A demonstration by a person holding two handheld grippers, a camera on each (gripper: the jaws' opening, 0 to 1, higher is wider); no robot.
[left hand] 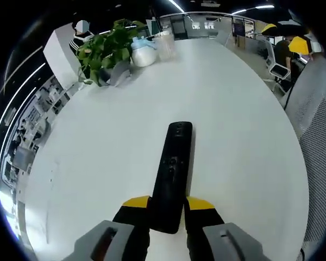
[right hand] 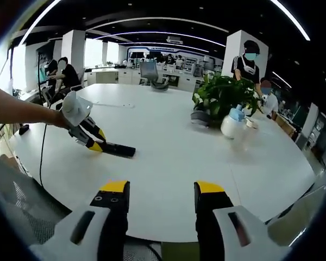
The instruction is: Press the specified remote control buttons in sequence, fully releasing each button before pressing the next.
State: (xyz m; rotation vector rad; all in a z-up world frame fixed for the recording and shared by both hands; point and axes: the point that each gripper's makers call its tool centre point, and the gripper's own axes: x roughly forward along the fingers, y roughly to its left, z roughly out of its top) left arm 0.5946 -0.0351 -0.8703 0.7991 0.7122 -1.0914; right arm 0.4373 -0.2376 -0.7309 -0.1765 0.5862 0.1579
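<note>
Item: remote [left hand: 173,174], black, flat on white table [left hand: 98,141]. Your L gripper [left hand: 168,209] is clamped on its near end; long axis runs straight ahead from the jaws. R gripper [right hand: 158,190]: jaws apart, nothing held, well off. From R gripper view, remote [right hand: 117,148] lies ahead-left (L gripper [right hand: 89,138] gripping it). Plant [right hand: 223,95] beyond, w/ spray bottle [right hand: 232,124]. Pressing prob. falls to R.

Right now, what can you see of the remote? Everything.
The remote is a long, slim black bar, plastic by its look, with small dark buttons faintly visible on top. It lies flat on the white table, its near end between the yellow tips of the left claw, which is closed on it. The right claw hangs open, apart from it.
</note>
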